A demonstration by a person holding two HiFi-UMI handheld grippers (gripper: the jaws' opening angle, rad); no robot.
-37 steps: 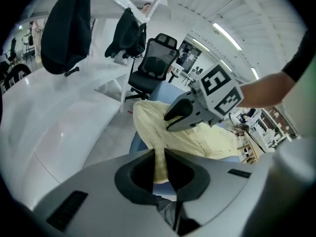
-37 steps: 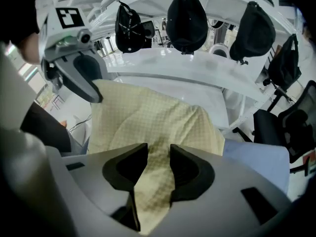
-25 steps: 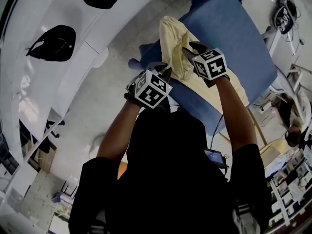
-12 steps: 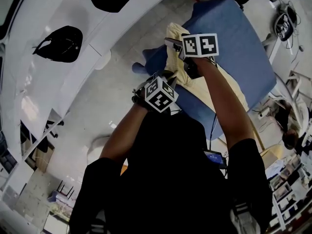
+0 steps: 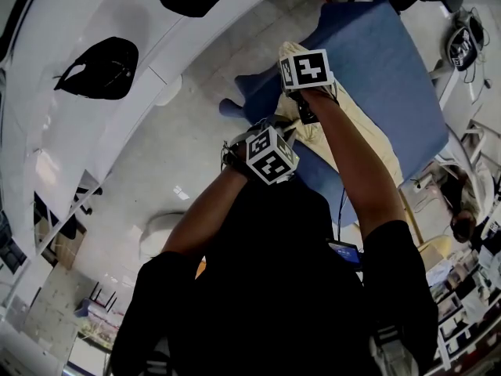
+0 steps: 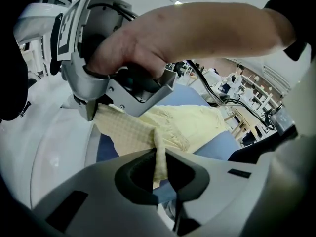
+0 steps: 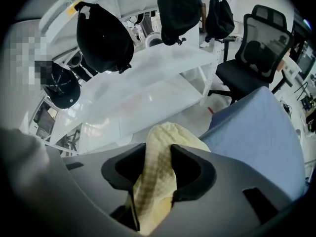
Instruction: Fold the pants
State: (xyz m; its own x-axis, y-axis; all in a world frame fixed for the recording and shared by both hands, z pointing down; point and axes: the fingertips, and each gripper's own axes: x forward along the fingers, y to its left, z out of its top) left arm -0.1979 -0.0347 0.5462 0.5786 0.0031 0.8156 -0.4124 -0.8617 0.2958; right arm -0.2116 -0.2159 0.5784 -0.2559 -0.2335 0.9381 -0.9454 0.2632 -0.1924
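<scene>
Two claws hold one end of the yellow pants (image 5: 381, 149), which stretch lengthwise along the person's edge of the blue surface (image 5: 395, 61). The left claw (image 6: 159, 164) is clamped tight on a thin fold. The right claw (image 7: 158, 174), its jaws just closing, pinches a thicker bunch farther along that edge.

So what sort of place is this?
Probably a lab or office workroom: an office chair, a white rack hung with black caps, and a blue table holding yellow pants.
</scene>
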